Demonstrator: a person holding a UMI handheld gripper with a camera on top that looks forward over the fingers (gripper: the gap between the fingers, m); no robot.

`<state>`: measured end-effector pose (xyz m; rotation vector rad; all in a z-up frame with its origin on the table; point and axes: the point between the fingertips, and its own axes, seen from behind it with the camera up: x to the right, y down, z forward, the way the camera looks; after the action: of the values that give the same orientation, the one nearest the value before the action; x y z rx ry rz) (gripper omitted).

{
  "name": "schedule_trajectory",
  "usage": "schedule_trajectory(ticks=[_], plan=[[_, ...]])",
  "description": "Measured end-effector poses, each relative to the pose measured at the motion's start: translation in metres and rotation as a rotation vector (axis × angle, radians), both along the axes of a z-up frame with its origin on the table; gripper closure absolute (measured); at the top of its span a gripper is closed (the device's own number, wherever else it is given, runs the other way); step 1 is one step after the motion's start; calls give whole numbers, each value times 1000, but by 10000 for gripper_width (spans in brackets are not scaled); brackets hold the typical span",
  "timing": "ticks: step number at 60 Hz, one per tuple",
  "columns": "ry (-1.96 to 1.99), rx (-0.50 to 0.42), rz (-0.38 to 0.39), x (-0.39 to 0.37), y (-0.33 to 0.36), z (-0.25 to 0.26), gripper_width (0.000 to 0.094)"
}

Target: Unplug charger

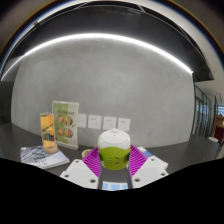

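Observation:
A charger with a white top and a yellow-green body sits between my gripper's two fingers. The magenta pads touch it on both sides, so the gripper is shut on it. The charger is held out in front of the grey wall, apart from the row of white wall sockets that shows just beyond it. No cable is visible.
A standing menu card and an orange drink sign stand on the counter to the left of the sockets. Leaflets lie on the dark counter ahead of the left finger. A corridor opens at the far right.

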<state>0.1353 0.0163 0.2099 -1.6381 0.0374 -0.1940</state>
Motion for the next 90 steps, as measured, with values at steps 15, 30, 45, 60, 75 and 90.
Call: schedule_trajectory(ticks=[15,30,45,60,75,90], plan=[[-47,-62,-73,113,29,2,605],[65,-367,11,201,85,-130,589],[111,-477,132,220,124,-163,453],[110,-459,134,224,139,-167,164],[101,-439,79,216,86,-147,95],[134,-423,-24,142,-29,-130,102]])
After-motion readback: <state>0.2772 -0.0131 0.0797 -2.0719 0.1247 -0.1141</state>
